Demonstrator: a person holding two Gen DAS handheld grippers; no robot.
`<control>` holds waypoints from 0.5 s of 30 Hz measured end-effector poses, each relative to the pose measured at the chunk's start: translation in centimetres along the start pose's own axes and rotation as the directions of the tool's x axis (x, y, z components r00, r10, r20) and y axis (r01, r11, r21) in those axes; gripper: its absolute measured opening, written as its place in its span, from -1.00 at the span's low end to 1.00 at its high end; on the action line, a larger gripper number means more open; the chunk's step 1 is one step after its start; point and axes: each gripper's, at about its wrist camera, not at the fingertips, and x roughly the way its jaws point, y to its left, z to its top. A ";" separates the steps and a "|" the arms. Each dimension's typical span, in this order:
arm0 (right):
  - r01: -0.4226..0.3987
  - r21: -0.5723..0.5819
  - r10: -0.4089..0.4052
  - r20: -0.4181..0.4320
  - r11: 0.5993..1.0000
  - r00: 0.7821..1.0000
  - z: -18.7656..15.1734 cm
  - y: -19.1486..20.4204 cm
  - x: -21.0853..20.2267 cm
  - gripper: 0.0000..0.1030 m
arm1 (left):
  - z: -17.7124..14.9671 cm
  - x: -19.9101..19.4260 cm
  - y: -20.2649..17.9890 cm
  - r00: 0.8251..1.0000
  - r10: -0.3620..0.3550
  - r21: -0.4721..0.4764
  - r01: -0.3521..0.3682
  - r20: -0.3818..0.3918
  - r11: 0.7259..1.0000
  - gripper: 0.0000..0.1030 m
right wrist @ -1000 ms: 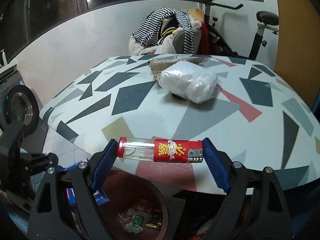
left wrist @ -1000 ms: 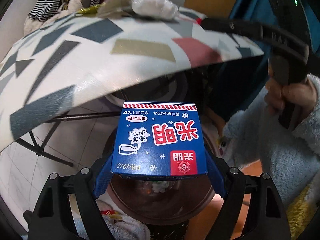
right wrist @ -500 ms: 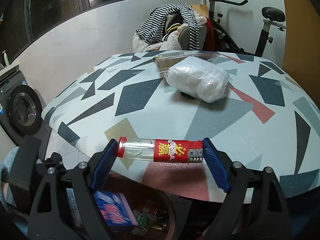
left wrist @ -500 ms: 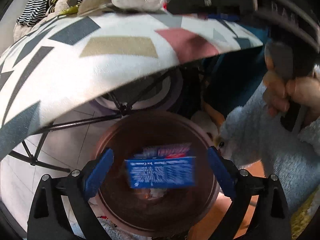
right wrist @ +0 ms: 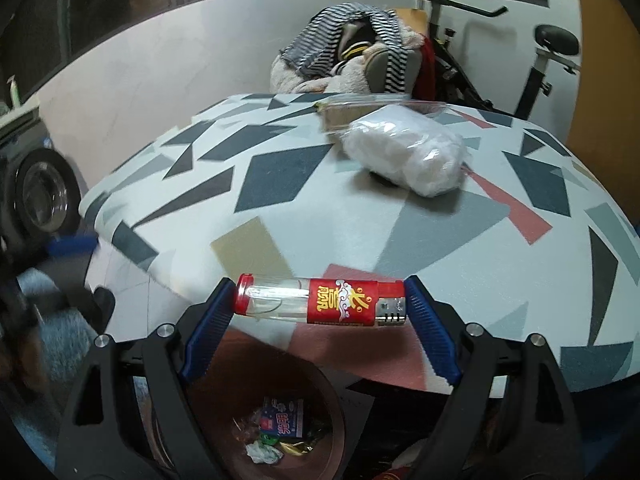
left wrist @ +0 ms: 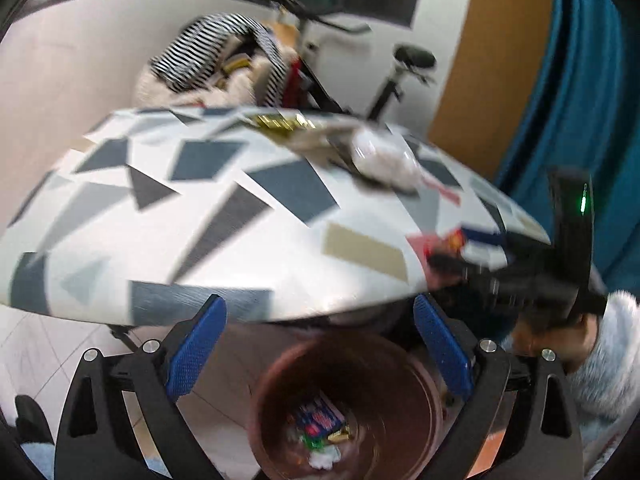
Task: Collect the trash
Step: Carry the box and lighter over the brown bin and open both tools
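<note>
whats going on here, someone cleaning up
A person with a gripper in each hand is clearing trash into a brown bin below the table. The right gripper holds a lighter above the bin. The left gripper is open and empty; a blue box lies in the bin.

Lighter (right wrist: 320,300) red-clear, horizontal; carton (right wrist: 282,416) in bin (right wrist: 338,446).

Left wrist view sits low at the near edge of the patterned surface (left wrist: 240,240), looking forward past its own tool (left wrist: 320,356) and down into the brown bin (left wrist: 280,392) close below. Right wrist view rides a little higher at that same edge, facing across the surface toward the exercise bike (right wrist: 536,64). Both share the surface, the bin, the white bag (right wrist: 404,152) and the striped clothing pile (right wrist: 348,40).
</note>
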 end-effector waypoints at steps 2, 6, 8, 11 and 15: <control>-0.007 -0.038 0.006 -0.020 0.999 1.000 -0.3 1.0 0.4 0.63 | 0.2 -0.9 0.7 0.999 0.023 -0.024 -0.022 0.035 0.999 0.82; -0.023 -0.106 0.015 -0.070 0.994 0.997 -1.2 2.8 1.6 0.63 | 0.4 -1.8 2.1 0.996 0.051 -0.077 -0.046 0.070 0.996 0.85; -0.030 -0.147 0.015 -0.097 0.989 0.995 -1.8 3.8 2.2 0.64 | 0.5 -2.2 3.0 0.995 0.065 -0.102 -0.057 0.076 0.993 0.85; -0.030 -0.205 0.010 -0.097 0.978 0.995 -2.5 5.3 2.5 0.64 | 0.4 -2.6 4.2 0.993 0.084 -0.143 -0.072 0.083 0.987 0.85; -0.042 -0.256 0.015 -0.106 0.966 0.994 -3.1 6.7 2.9 0.64 | 0.2 -2.9 5.6 0.990 0.105 -0.202 -0.085 0.090 0.976 0.85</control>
